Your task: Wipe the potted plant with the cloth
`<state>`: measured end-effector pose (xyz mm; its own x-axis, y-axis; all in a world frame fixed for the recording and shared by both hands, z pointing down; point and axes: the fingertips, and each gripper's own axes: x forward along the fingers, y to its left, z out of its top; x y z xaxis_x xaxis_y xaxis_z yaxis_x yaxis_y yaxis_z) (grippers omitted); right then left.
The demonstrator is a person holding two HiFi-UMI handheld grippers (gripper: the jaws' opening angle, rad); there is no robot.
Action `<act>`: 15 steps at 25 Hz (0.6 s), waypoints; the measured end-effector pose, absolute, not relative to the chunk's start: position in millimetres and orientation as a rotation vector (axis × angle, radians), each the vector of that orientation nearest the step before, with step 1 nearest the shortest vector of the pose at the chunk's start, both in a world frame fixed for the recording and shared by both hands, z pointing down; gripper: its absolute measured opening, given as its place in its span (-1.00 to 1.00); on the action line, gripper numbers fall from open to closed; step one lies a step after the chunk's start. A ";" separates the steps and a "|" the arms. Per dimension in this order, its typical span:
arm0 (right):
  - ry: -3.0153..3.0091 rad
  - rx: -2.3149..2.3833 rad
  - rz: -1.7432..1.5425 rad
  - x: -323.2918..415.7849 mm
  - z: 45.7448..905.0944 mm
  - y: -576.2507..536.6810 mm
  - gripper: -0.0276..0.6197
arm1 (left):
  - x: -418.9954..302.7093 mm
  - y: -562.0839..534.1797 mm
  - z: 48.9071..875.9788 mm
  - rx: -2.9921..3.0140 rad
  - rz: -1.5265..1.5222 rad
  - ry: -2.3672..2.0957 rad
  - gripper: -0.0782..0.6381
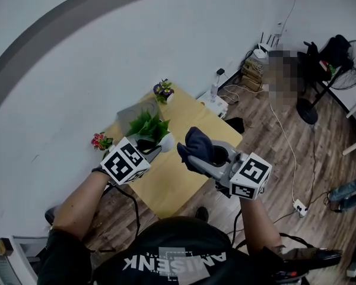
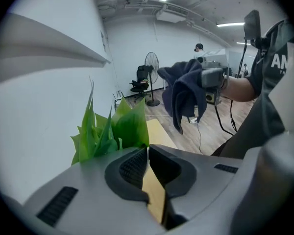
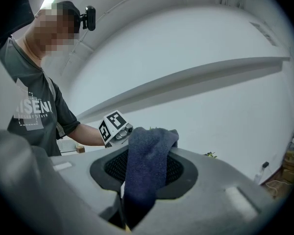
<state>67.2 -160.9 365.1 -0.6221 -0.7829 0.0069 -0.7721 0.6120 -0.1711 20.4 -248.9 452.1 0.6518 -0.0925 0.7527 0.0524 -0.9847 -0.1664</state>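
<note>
Right claw (image 1: 186,154) clamps cloth (image 1: 199,143) | left claw (image 1: 158,149) narrow, empty | potted plant (image 1: 147,126) just beyond left claw

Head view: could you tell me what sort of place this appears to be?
Likely an office or lab workroom: a wood-look floor, a standing fan, and a power strip lying on that floor.

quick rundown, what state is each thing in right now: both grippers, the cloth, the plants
left gripper: shut, nothing between the jaws
right gripper: shut on the cloth
cloth: bunched, hanging from the right gripper, held in the air
potted plant: upright on the table, cloth not touching it
purple flower pot: upright at the table's far edge
red flower pot: upright by the wall
</note>
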 end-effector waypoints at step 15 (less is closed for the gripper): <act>2.645 -1.458 -0.357 94.2 393.7 -154.7 -0.52 | 16.2 -264.6 570.0 -2.202 -1.423 -0.097 -0.73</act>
<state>94.2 -154.7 393.7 -0.5365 -0.8435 0.0248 -0.8199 0.5141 -0.2518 16.2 -264.6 570.0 0.4473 -0.2108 0.8692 0.3265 -0.8663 -0.3782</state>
